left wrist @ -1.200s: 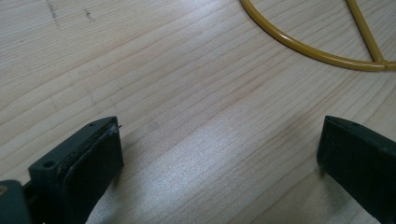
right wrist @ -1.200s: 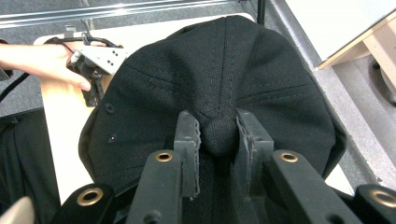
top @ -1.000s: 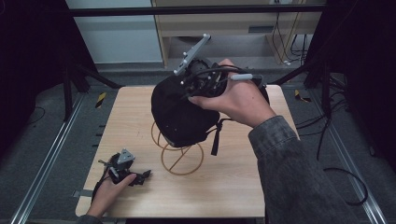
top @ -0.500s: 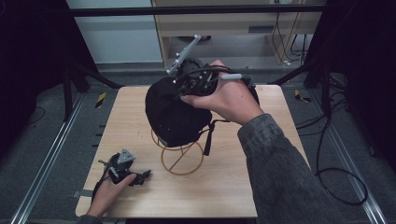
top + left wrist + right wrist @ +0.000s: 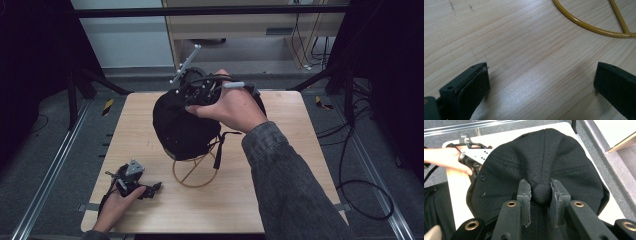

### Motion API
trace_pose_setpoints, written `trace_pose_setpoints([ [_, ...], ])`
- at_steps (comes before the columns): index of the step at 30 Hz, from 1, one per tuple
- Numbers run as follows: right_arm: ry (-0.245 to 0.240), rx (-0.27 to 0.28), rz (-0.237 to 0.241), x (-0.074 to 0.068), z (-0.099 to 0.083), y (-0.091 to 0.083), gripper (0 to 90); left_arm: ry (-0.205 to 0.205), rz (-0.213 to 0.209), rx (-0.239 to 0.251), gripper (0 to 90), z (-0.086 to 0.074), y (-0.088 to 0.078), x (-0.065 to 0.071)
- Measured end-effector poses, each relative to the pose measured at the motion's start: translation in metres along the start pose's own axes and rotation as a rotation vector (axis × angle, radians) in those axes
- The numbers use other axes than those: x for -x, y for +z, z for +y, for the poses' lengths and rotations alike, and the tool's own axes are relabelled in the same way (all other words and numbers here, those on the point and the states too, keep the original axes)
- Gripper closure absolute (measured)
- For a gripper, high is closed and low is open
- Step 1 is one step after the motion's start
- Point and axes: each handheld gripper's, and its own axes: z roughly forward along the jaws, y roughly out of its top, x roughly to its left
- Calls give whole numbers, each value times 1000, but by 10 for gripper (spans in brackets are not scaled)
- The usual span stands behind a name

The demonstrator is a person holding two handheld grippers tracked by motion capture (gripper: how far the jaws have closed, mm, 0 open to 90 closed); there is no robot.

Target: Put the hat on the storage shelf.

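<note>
One black cap (image 5: 182, 127). One round button (image 5: 541, 192) on its crown. One yellow wire stand (image 5: 195, 172) under it, with one ring as base. One strap (image 5: 219, 150) hangs from the cap, perhaps two, since the dark blurs it. Two claws: the right claw (image 5: 541, 195) and the left claw (image 5: 152, 189). One table (image 5: 300, 165). Two hands.
</note>
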Motion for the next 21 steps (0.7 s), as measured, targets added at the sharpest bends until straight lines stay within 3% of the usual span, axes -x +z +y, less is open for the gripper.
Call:
trace_pose_setpoints([
  [13,-5,-51,19,-1,-3,26,723,-3,1,4,0,0,0,0],
  [21,-3,-61,22,0,-3,33,721,-3,0,3,0,0,0,0],
])
